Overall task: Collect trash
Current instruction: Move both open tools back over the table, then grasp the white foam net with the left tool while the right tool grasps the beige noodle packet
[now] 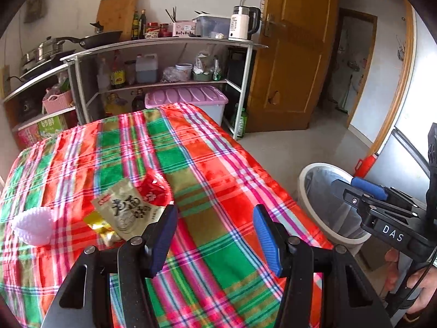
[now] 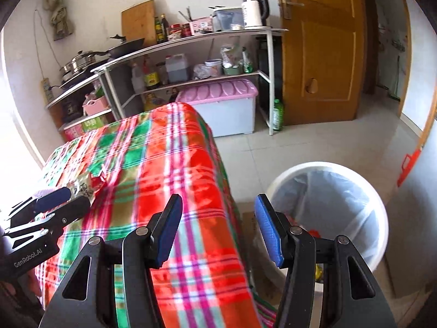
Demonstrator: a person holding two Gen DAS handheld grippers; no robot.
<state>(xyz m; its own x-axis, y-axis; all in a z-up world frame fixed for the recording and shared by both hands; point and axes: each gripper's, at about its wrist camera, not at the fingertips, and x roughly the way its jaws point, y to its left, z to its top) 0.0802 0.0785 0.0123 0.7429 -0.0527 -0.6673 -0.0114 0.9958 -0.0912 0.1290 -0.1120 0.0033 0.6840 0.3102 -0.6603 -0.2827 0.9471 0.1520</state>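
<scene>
Wrappers [image 1: 128,207] lie beside the open left tool [image 1: 214,236]

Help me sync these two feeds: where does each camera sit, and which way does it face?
Left wrist: on the left claw, open, facing across the plaid table at wrappers; the right claw and a hand show at right.
Right wrist: on the right claw, open, over the table edge beside the bin; the left claw shows at left.
Shared: table, bin, shelves, door.
</scene>
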